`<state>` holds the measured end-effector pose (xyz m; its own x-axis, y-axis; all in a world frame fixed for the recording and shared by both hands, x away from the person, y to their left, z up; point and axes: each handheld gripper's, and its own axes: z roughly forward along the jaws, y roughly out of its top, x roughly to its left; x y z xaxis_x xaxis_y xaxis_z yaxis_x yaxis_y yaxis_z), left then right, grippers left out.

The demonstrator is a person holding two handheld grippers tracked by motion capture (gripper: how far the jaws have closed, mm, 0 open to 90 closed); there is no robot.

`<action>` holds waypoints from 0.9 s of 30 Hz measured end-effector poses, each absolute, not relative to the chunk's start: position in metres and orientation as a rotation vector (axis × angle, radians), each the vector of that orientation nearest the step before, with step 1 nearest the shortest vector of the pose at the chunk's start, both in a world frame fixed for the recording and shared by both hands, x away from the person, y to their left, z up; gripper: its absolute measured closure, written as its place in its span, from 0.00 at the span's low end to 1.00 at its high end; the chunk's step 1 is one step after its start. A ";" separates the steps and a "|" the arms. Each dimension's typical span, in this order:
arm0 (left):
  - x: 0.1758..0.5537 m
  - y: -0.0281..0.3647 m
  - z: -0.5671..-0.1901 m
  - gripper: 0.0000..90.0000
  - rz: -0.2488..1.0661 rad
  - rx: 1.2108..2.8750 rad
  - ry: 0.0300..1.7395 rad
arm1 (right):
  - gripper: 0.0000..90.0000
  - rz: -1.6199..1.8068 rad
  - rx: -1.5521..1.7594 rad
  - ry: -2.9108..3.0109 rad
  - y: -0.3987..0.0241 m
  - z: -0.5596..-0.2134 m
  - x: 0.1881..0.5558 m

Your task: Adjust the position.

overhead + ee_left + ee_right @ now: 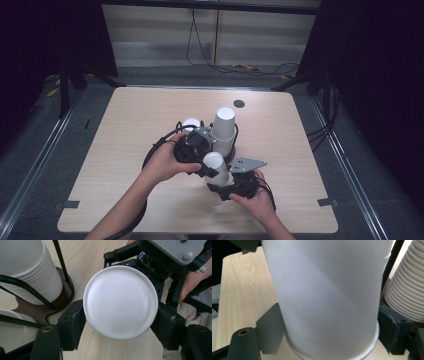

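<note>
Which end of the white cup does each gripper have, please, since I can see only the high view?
Observer: The right gripper's jaws flank the white cup at its rolled rim end.
Operator: And the left one?
Observer: The left gripper looks straight at the cup's closed base, with one jaw close on each side. I cannot tell whether they press.
Operator: What stands beside it?
Observer: A stack of cups in a black wire holder with a dark round foot, apart from the held cup.
</note>
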<state>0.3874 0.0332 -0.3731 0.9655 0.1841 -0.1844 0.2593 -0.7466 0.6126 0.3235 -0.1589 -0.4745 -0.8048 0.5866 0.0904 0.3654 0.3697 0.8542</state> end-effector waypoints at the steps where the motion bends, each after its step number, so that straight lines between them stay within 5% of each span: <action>1: 0.387 0.033 -0.374 0.29 -0.152 2.438 0.318 | 0.21 1.411 0.845 2.401 -0.159 -0.474 0.324; 14: 0.386 0.042 -0.373 0.18 -0.084 2.420 0.321 | 0.22 1.370 0.852 2.420 -0.163 -0.474 0.324; 27: 0.385 0.059 -0.380 0.18 -0.080 2.367 0.339 | 0.22 1.318 0.844 2.455 -0.167 -0.473 0.324</action>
<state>0.3845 0.0585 -0.3798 0.9632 0.2202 -0.1539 0.2658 -0.6973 0.6657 0.3240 -0.1674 -0.4729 -0.8079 0.5855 0.0664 0.3790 0.4300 0.8194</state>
